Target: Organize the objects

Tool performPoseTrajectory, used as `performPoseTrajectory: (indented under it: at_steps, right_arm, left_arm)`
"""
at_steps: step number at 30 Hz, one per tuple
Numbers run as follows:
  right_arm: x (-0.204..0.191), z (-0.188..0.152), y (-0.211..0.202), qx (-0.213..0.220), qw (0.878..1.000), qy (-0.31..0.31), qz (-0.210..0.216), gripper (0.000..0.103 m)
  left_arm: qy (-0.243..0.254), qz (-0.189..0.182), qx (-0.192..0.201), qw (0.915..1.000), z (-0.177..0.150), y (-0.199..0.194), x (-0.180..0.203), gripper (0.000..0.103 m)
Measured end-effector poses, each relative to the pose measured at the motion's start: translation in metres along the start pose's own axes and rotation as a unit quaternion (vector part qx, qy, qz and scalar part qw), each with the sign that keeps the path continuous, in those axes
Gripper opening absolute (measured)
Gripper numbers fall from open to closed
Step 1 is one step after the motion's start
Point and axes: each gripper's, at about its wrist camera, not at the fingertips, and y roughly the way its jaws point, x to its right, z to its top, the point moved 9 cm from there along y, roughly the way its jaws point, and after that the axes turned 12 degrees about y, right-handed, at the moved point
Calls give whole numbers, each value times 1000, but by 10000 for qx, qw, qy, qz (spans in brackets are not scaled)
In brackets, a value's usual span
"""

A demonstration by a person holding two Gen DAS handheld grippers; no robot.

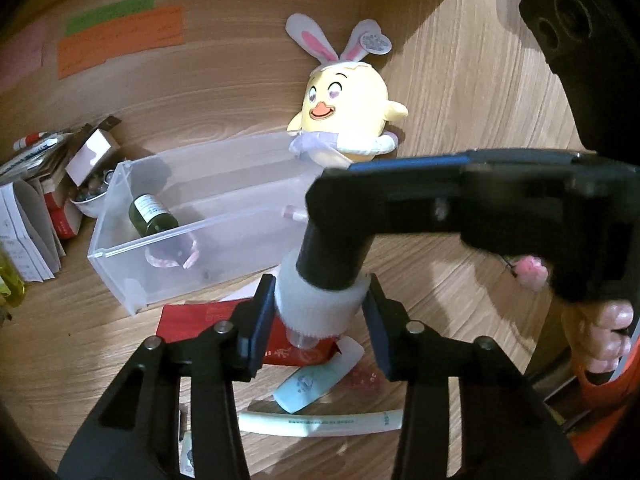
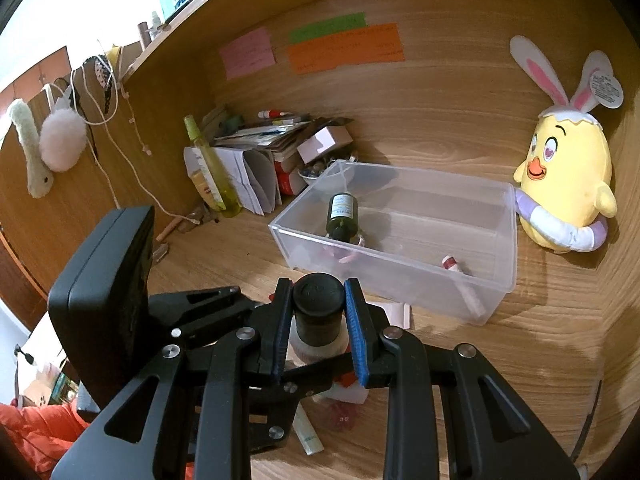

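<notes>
The left gripper [image 1: 320, 316] squeezes the white body of a small bottle [image 1: 316, 300], while the right gripper [image 2: 318, 332] is clamped on its black cap [image 2: 319, 292]. The bottle looks light, hard and a bit slippery, so hold its wide middle. Ahead of both grippers, the clear plastic box [image 2: 496, 276] holds a dark green bottle [image 2: 342, 212] and a small tube [image 2: 450, 262].

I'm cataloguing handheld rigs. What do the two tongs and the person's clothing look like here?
Both the left tongs and the right tongs are matte black, with cut-out slots in the linkage arms, silver round pivot pins and flat blue pads on the inner faces. Each sits on a blocky black housing. No cables are visible. The person wears an orange sleeve.
</notes>
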Motion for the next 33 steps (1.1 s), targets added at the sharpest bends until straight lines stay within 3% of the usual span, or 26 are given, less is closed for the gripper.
performPoseTrajectory:
  at_steps: [15, 18, 28, 33]
  right_arm:
    - [11, 14, -11, 196, 9996, 190, 11, 23]
    - [12, 15, -12, 199, 9996, 174, 24, 23]
    - [5, 12, -9, 188, 9998, 67, -6, 23]
    - [11, 19, -18, 331, 9993, 189, -21, 23]
  left_arm:
    - [55, 58, -91, 9999, -4, 0, -1, 40]
    - [100, 129, -46, 9999, -2, -2, -1, 49]
    - [235, 248, -11, 9994, 1, -5, -1, 49]
    - [238, 248, -146, 9993, -4, -1, -3, 56]
